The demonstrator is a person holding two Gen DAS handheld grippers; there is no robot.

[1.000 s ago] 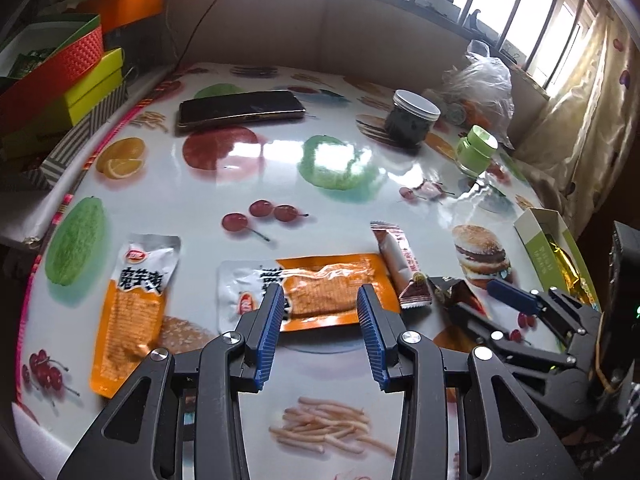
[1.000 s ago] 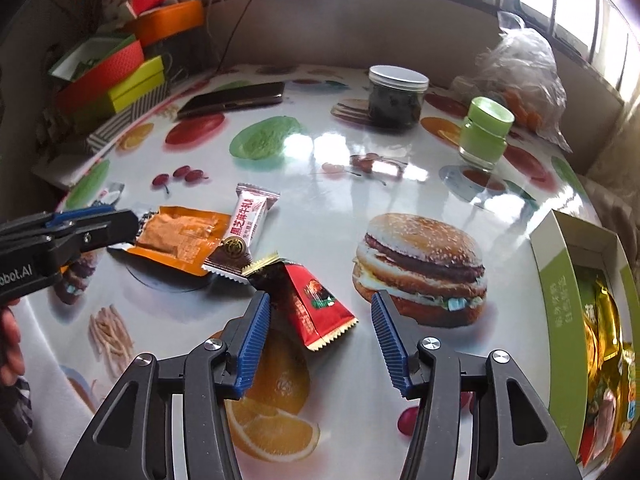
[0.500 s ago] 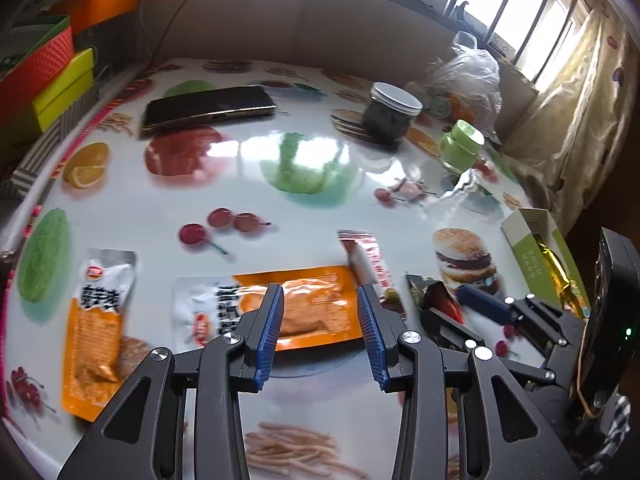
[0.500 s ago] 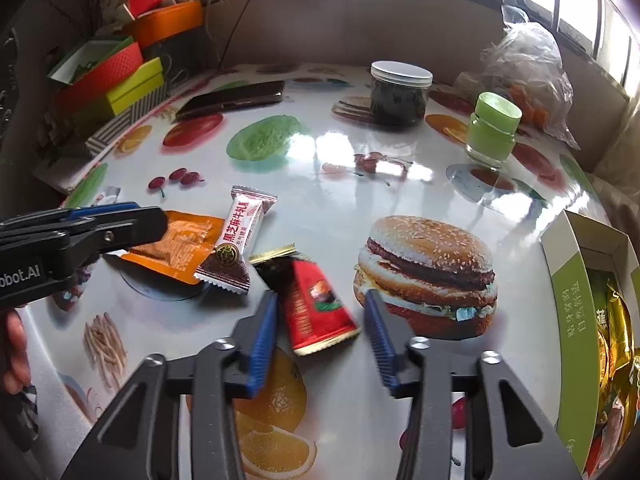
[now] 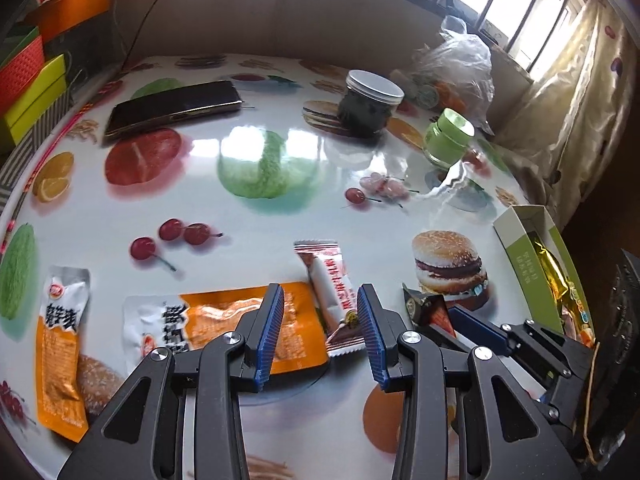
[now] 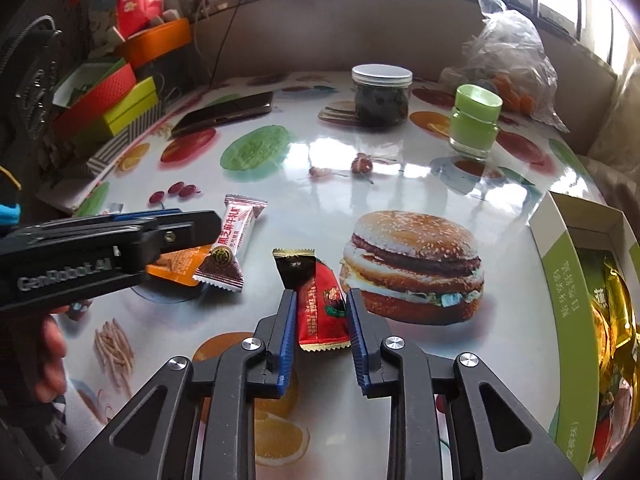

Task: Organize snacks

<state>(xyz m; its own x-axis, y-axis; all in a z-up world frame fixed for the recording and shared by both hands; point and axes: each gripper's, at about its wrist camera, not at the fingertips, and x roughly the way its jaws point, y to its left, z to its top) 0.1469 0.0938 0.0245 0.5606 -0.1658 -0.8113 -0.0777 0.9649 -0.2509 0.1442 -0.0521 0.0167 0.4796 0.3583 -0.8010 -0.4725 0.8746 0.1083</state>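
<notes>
My right gripper (image 6: 321,316) has its jaws pressed on both sides of a red and black snack packet (image 6: 318,300) lying on the table. My left gripper (image 5: 320,320) is open above the near end of a white and brown candy bar (image 5: 332,286) and the right end of an orange and white snack pouch (image 5: 236,324). A second orange pouch (image 5: 60,352) lies at the left. A green open box (image 6: 576,300) with gold packets inside stands at the right. The left gripper also shows in the right wrist view (image 6: 200,222).
A dark jar with a silver lid (image 6: 382,94), a green jar (image 6: 474,120), a phone (image 5: 172,106) and a plastic bag (image 6: 508,60) sit at the back. Coloured boxes (image 6: 108,108) are stacked at the far left edge.
My right gripper moved forward and closed its jaws onto the red packet. My left gripper shifted right, from over the orange pouch toward the candy bar.
</notes>
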